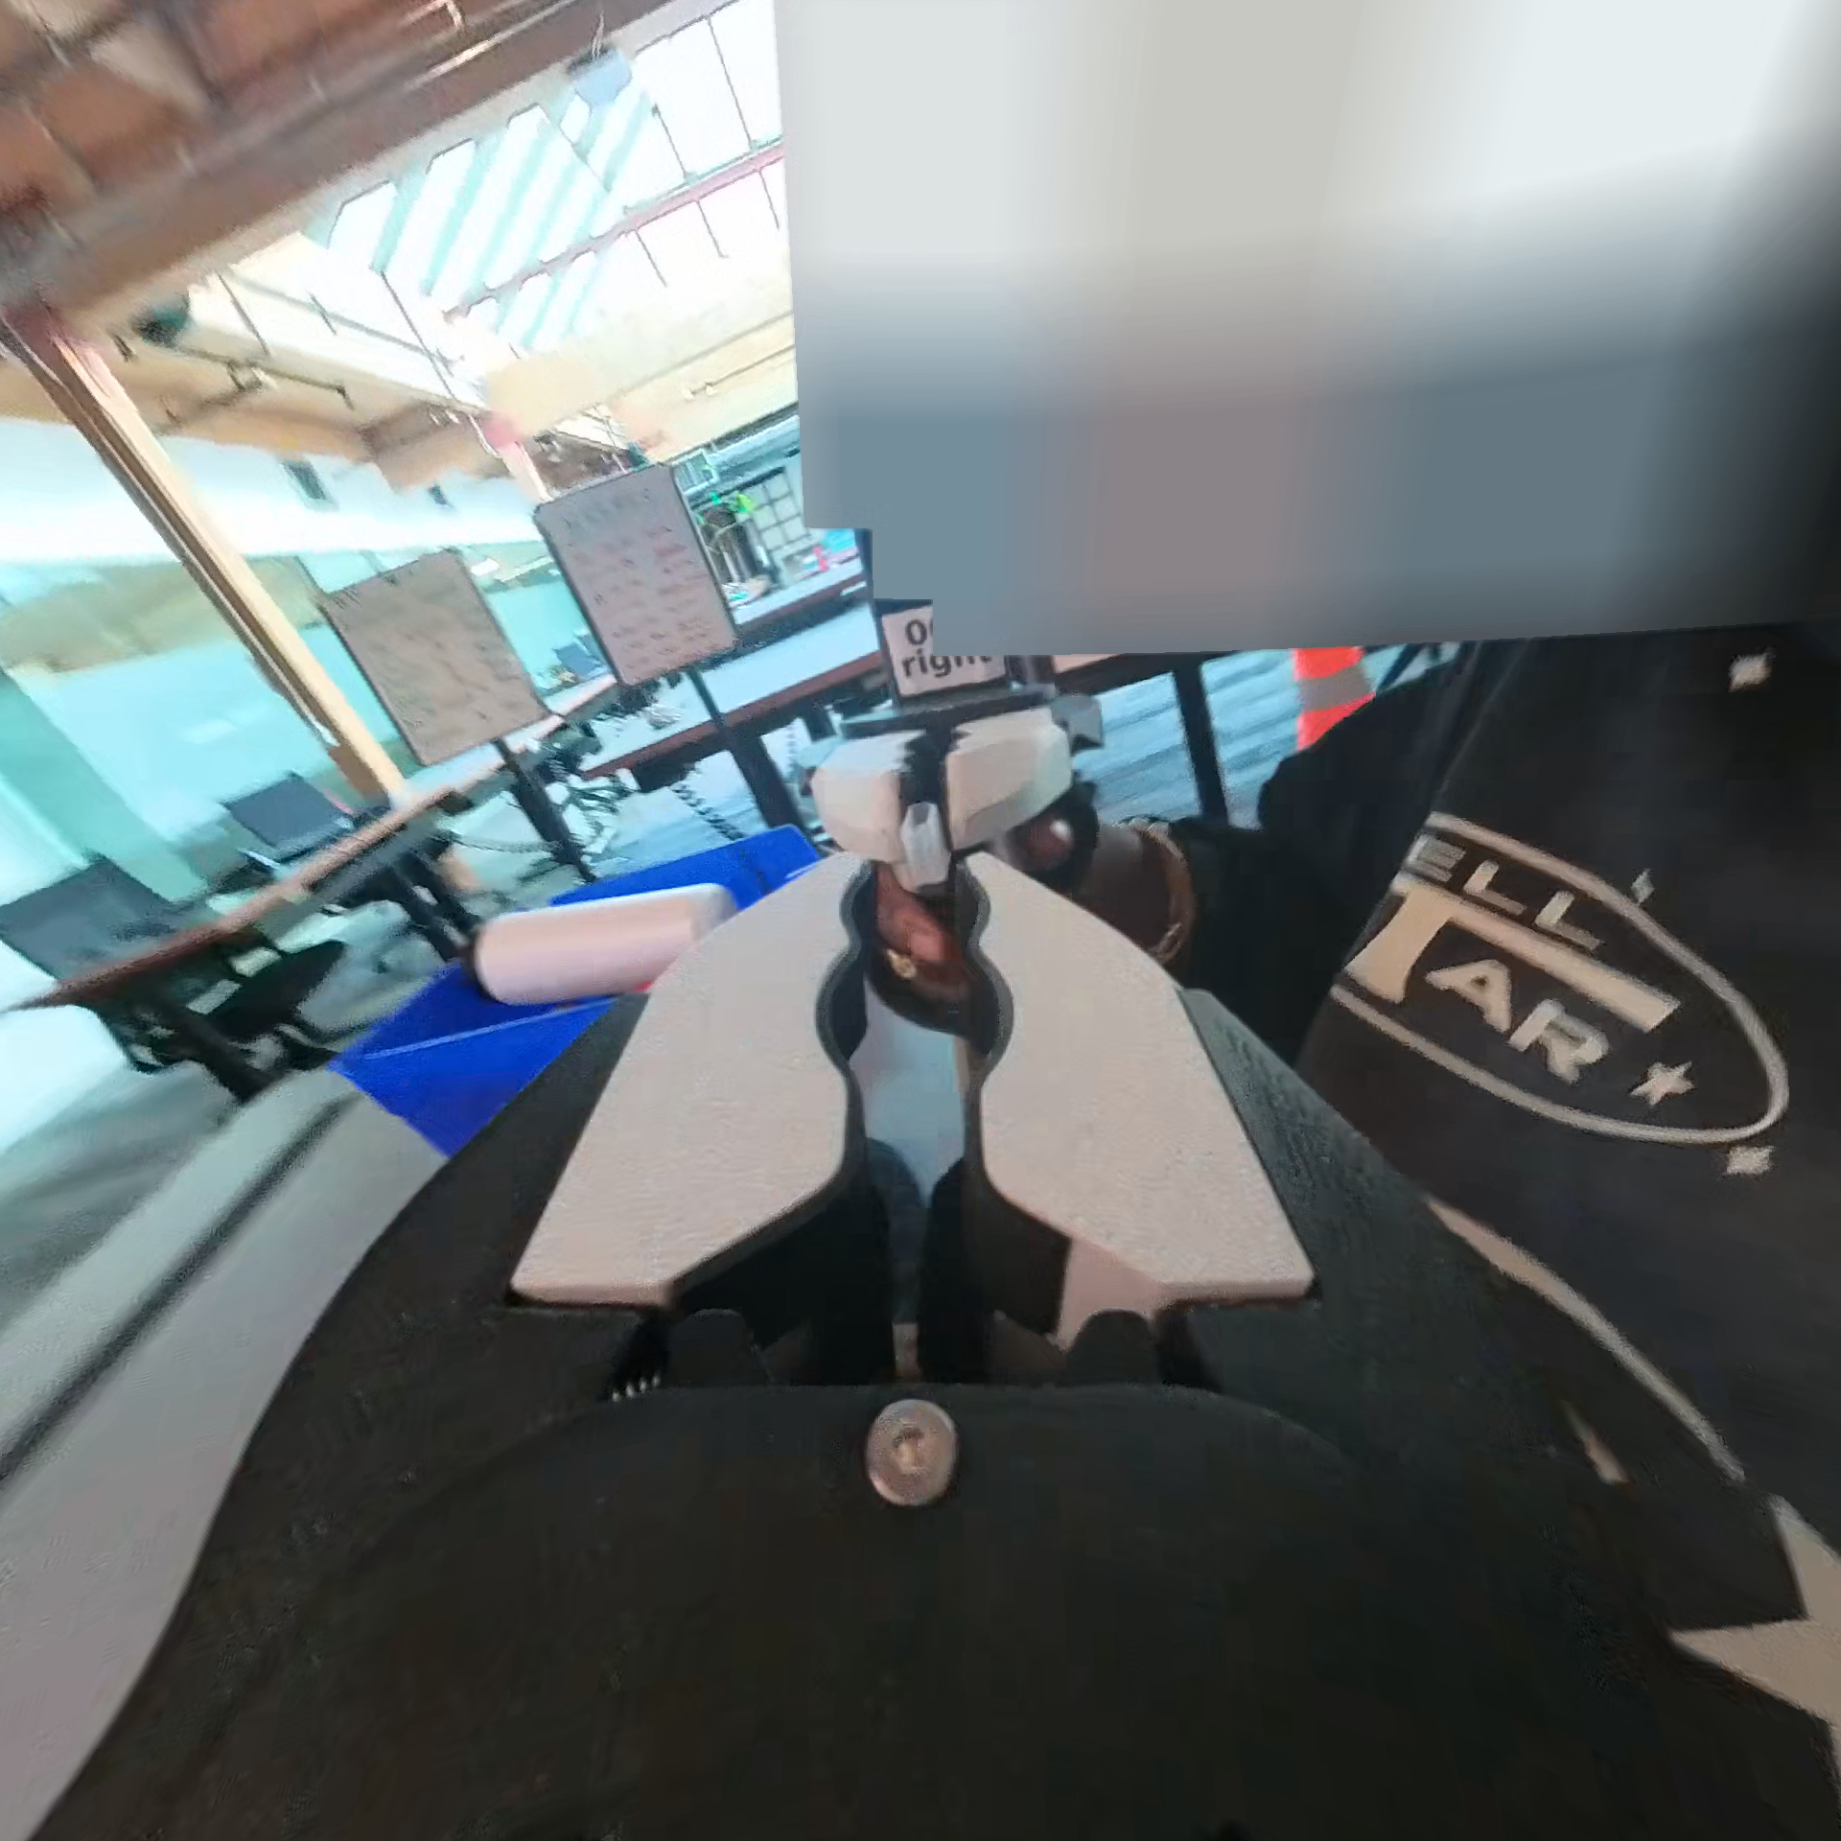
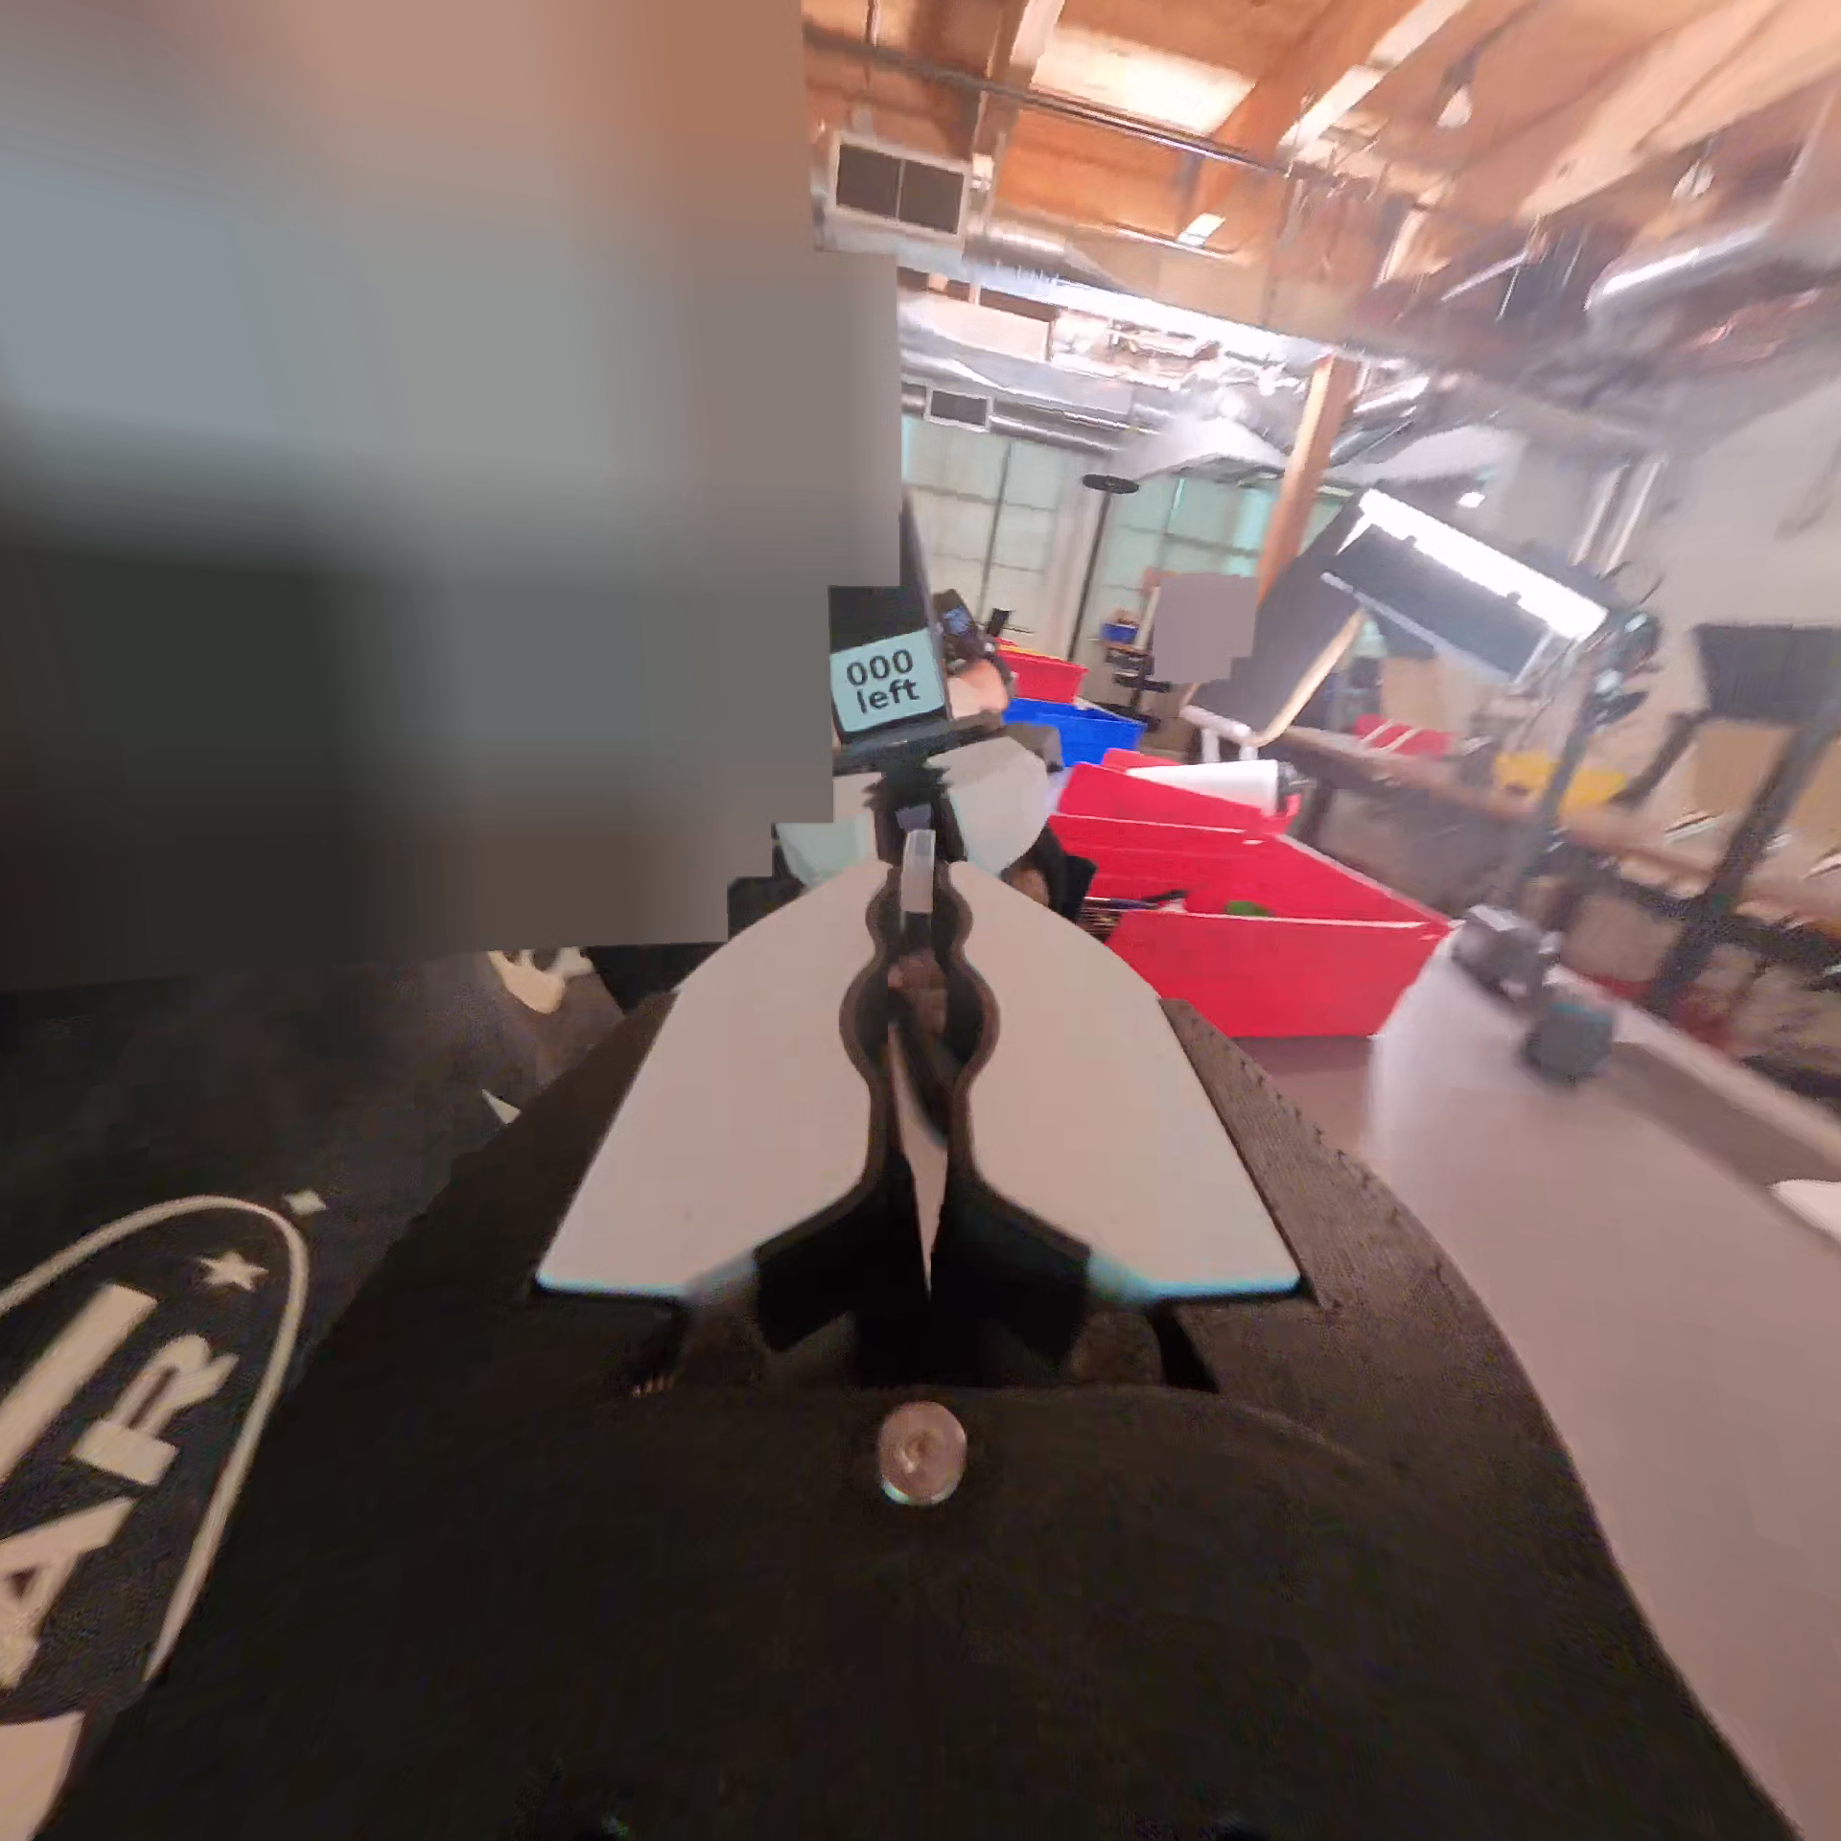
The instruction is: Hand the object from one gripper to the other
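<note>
The two grippers face each other tip to tip in the air. A small, narrow light-grey piece (image 1: pixel 924 847) sticks out of my right gripper (image 1: pixel 936 787), which shows in the left wrist view straight ahead. In the right wrist view the right gripper (image 2: pixel 917 882) is shut on this piece (image 2: pixel 917 877), held edge-on at its tips. My left gripper (image 1: pixel 919 877) has its jaws slightly apart, with the piece's free end at or just between its tips. It also shows in the right wrist view (image 2: pixel 912 797), just beyond the piece.
A person in a black shirt (image 1: pixel 1554 946) stands close behind both grippers. A blue bin (image 1: pixel 468 1036) holding a white roll (image 1: pixel 598 936) is at the left. Red bins (image 2: pixel 1265 926) stand on a grey table (image 2: pixel 1594 1245) at the right. Benches and shelves fill the background.
</note>
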`<state>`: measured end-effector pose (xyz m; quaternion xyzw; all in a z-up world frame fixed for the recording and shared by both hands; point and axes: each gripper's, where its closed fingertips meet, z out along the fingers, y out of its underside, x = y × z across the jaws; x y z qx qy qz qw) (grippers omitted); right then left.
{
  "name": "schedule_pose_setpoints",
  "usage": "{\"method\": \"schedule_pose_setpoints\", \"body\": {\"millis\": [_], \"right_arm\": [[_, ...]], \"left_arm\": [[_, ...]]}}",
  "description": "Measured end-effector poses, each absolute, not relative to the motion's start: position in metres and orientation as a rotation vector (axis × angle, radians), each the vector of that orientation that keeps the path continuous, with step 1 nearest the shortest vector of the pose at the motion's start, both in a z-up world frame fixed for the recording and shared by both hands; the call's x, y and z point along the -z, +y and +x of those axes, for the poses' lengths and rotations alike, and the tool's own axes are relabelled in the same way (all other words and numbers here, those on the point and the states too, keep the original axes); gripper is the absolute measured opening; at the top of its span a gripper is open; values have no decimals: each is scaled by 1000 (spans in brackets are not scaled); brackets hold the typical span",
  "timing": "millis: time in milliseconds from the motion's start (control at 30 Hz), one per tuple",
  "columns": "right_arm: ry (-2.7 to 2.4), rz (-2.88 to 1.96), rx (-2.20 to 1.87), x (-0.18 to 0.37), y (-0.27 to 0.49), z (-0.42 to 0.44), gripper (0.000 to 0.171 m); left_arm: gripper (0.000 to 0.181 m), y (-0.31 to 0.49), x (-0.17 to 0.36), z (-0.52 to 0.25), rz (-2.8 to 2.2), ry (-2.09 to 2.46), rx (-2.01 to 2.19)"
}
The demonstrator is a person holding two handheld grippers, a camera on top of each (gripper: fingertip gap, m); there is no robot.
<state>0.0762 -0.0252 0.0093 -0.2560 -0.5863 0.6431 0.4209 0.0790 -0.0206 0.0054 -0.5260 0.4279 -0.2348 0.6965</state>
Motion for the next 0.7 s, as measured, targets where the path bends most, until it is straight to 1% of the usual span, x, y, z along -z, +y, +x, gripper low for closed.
{"method": "schedule_pose_setpoints", "body": {"millis": [167,467,500,567,633,700], "right_arm": [[-1481,-573,-1494,-9,-28,78,6],[-1485,-570,-1499,-9,-31,78,6],[-1481,-600,-1527,-9,-30,77,7],[-1480,-703,-1650,-9,-28,76,18],[-1484,-834,-1858,-9,-26,76,28],[-1444,-939,-2086,-12,-23,77,26]], "left_arm": [[8,-25,-10,84,-1166,917,655],[5,-27,-8,85,-1125,979,574],[5,-27,-8,84,-1095,1000,525],[5,-29,-9,83,-974,1062,343],[5,-26,-11,79,-900,1080,142],[5,-24,-8,78,-879,1120,16]]}}
